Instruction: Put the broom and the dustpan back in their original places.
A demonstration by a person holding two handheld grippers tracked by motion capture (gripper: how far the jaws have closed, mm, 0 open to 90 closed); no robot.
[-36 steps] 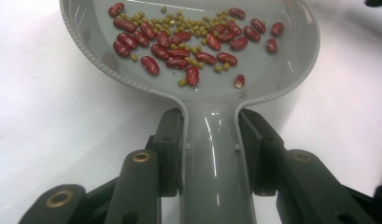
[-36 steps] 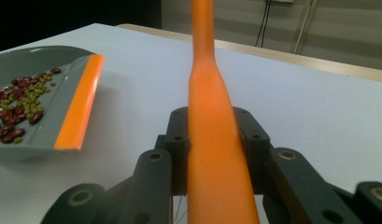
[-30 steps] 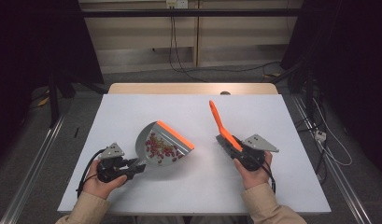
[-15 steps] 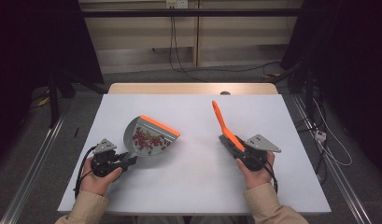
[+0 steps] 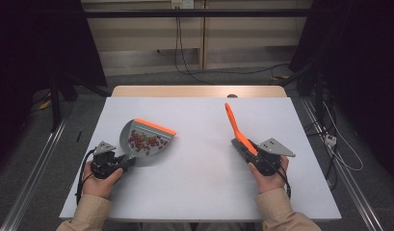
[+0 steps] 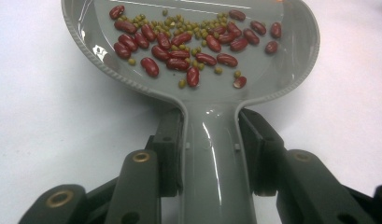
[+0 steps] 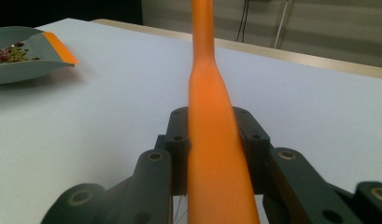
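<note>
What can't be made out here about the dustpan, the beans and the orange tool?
- Orange tool, right gripper view: its far end is cut off by the top edge; in the high view too small to tell brush from scraper.
- Dustpan, left gripper view: its orange lip is cut off by the top edge.
- Beans, high view: too small to count.
- Left claw, high view: the pads are hidden by the gripper body.

Place: a lab-like recording room
Desk: white desk [image 5: 199, 192] standing alone on grey floor
Surroundings: dark curtains [image 5: 35, 43] at both sides, loose cables [image 5: 185, 53], wall socket [image 5: 181, 4], metal floor rails [image 5: 33, 180]
</note>
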